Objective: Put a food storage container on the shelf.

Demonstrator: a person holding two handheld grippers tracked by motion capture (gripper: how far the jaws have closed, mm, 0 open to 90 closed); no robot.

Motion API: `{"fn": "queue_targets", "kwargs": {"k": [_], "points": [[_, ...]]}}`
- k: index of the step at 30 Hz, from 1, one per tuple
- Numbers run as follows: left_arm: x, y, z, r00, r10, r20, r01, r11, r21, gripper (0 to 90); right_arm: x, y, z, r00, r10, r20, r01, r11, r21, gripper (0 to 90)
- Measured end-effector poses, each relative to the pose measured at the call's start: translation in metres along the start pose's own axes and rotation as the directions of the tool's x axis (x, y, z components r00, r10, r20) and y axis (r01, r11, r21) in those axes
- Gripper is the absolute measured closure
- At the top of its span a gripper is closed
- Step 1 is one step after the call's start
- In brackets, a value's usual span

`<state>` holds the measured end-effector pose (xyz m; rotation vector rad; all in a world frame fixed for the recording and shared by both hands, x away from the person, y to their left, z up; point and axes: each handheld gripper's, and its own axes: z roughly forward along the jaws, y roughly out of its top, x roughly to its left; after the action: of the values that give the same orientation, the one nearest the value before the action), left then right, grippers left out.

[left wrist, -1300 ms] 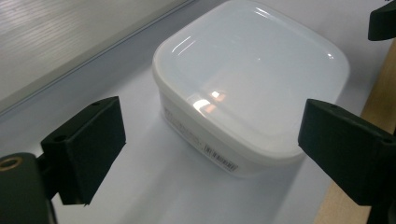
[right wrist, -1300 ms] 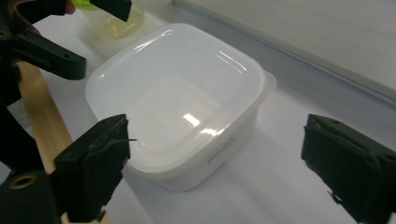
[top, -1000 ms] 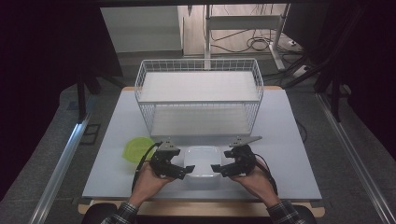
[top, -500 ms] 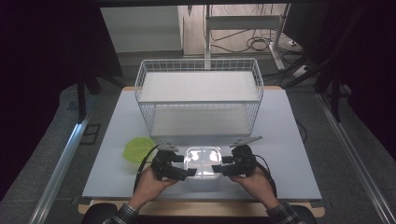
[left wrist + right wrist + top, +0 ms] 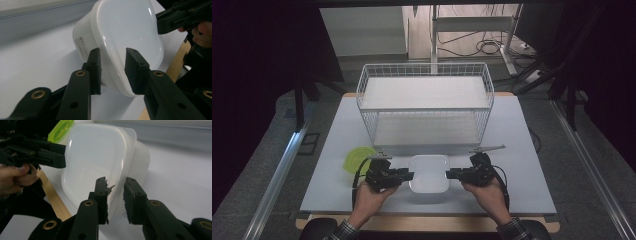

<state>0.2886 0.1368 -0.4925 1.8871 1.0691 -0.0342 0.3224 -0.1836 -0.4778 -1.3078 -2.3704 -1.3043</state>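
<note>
A white rounded plastic container (image 5: 429,172) sits on the table near the front edge, between my two grippers. My left gripper (image 5: 410,175) is at its left rim. In the left gripper view the open jaws of the left gripper (image 5: 112,53) straddle the rim of the container (image 5: 125,27) with a gap on each side. My right gripper (image 5: 449,174) is at the right rim. In the right gripper view the right gripper (image 5: 115,182) also stands open, with the thin edge of the container (image 5: 92,157) between its jaws.
A green lid (image 5: 357,159) lies on the table left of the left hand. A white wire basket (image 5: 424,107) with two shelf levels stands behind the container. The pale table top (image 5: 522,150) stretches to the right, and its wooden front edge (image 5: 53,197) is close by.
Both grippers have moved inward from either side of the container, and their jaws now stand over its left and right rims.
</note>
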Motion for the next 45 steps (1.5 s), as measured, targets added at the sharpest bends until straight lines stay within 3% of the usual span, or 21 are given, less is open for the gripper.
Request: {"fn": "queue_targets", "kwargs": {"k": [5, 6, 8, 12, 20, 32, 38, 45], "points": [[-0.003, -0.001, -0.002, 0.9999, -0.002, -0.014, 0.002, 0.9995, -0.031, 77.0, 0.002, 0.000, -0.002, 0.9990, -0.017, 0.041, 0.019, 0.999, -0.048, 78.7], [-0.002, -0.002, -0.001, 0.9996, -0.009, -0.026, 0.008, 0.9992, -0.039, 77.5, 0.006, -0.001, -0.002, 0.9961, -0.051, 0.072, 0.055, 0.997, -0.059, 78.7], [-0.001, -0.002, 0.000, 0.9995, -0.014, -0.030, 0.012, 0.9989, -0.045, 77.9, 0.007, -0.001, -0.001, 0.9947, -0.063, 0.082, 0.068, 0.996, -0.065, 78.7], [-0.003, 0.000, -0.001, 0.9981, 0.007, -0.062, -0.011, 0.9979, -0.064, 78.5, 0.015, -0.001, -0.001, 0.9835, -0.126, 0.130, 0.139, 0.986, -0.091, 78.7], [-0.007, 0.006, -0.012, 0.9972, 0.030, -0.068, -0.037, 0.9925, -0.116, 78.4, 0.018, 0.004, -0.009, 0.9848, -0.141, 0.101, 0.154, 0.979, -0.134, 78.9], [-0.011, 0.030, -0.032, 0.9930, 0.054, -0.105, -0.072, 0.9807, -0.181, 77.9, 0.032, 0.026, -0.018, 0.9762, -0.191, 0.103, 0.207, 0.960, -0.187, 79.3], [-0.016, 0.045, -0.046, 0.9886, 0.077, -0.129, -0.103, 0.9723, -0.210, 77.8, 0.044, 0.045, -0.027, 0.9667, -0.231, 0.110, 0.251, 0.941, -0.228, 79.4], [-0.023, 0.061, -0.057, 0.9836, 0.097, -0.152, -0.131, 0.9628, -0.236, 77.7, 0.050, 0.060, -0.035, 0.9613, -0.253, 0.109, 0.273, 0.927, -0.258, 79.4]]}}
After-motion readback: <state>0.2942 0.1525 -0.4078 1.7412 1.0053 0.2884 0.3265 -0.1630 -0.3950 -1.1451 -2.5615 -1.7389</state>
